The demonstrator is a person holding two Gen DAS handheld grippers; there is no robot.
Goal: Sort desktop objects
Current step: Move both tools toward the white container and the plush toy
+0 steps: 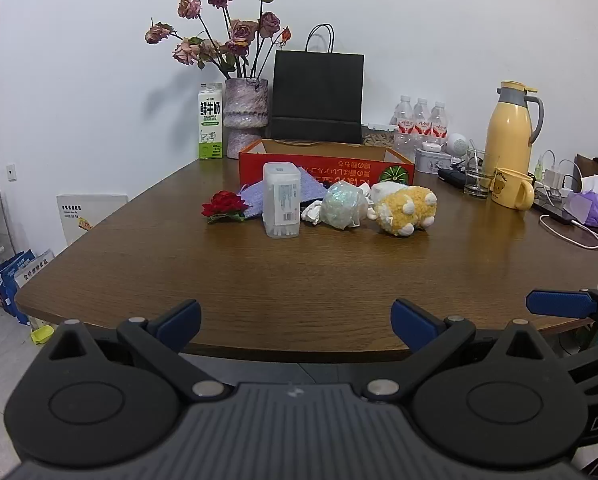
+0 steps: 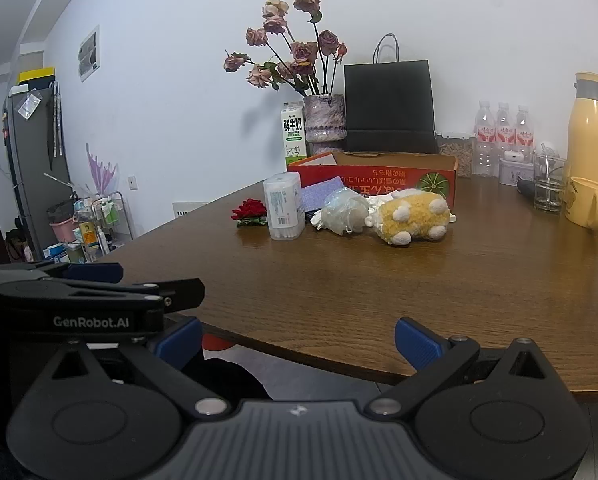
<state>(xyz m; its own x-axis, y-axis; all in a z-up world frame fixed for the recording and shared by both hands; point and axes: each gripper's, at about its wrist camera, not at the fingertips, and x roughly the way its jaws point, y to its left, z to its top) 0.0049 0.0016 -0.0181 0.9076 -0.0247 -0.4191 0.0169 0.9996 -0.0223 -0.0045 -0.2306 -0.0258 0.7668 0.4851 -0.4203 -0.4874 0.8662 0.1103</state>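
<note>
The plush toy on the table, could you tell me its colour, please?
The plush toy is yellow with white paws, clearest in the right wrist view.

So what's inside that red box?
The red box is open on top, but only its bare cardboard inner walls show; the near wall hides its floor. The black bag stands behind it.

We read "GenRobot.AI" on the left gripper (image 2: 91, 322), and "鲜牛奶" on the milk carton (image 1: 210, 122); the orange box (image 1: 323, 166) carried upside-down print.
</note>
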